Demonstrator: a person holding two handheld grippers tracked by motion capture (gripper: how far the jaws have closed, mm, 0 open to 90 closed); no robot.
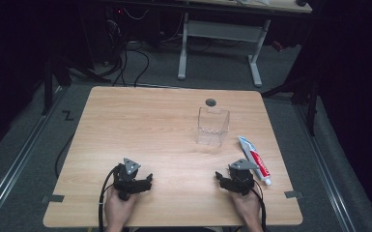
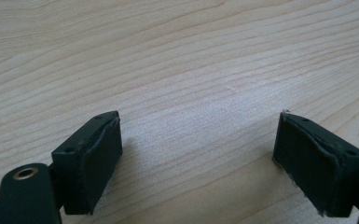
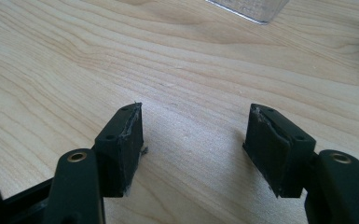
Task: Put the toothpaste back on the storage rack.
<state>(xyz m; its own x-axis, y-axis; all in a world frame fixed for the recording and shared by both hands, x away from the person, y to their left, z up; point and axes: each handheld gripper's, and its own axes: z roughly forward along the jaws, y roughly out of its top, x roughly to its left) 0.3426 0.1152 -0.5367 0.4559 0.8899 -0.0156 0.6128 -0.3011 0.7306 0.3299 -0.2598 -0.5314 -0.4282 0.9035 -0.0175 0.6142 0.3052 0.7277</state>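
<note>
From the high view I see a light wood-grain rectangular counter (image 1: pixel 140 125) on a grey floor, with my two hands coming in from the bottom edge. My left hand (image 1: pixel 118 205) holds the black two-jaw left gripper (image 1: pixel 147 181) low on the counter's near left side; my right hand (image 1: pixel 245 205) holds the black two-jaw right gripper (image 1: pixel 221 178) on the near right side. The two are well apart, and each carries a grey three-cornered plate on top.

Toward the far right of the counter stands a clear plastic rectangular box (image 1: pixel 213 126), upright and open at the top. Just beyond it a small round dark hole (image 1: pixel 210 102) is set into the counter. A white toothpaste tube with red lettering (image 1: pixel 254 160) lies flat near the right edge, between the clear box and the right gripper, just beside that gripper.

The left gripper view adds what the high view cannot: the left gripper (image 2: pixel 198 140) has its jaws spread wide, with bare wood grain between the pads and nothing held.

In the right gripper view the right gripper (image 3: pixel 196 140) is likewise spread apart and holding nothing. The bottom corner of the clear box (image 3: pixel 249 8) enters at the top edge. I cannot see the toothpaste tube there.

Beyond the counter, the high view takes in a second white-legged desk (image 1: pixel 220 34) and loose cables on the floor.
</note>
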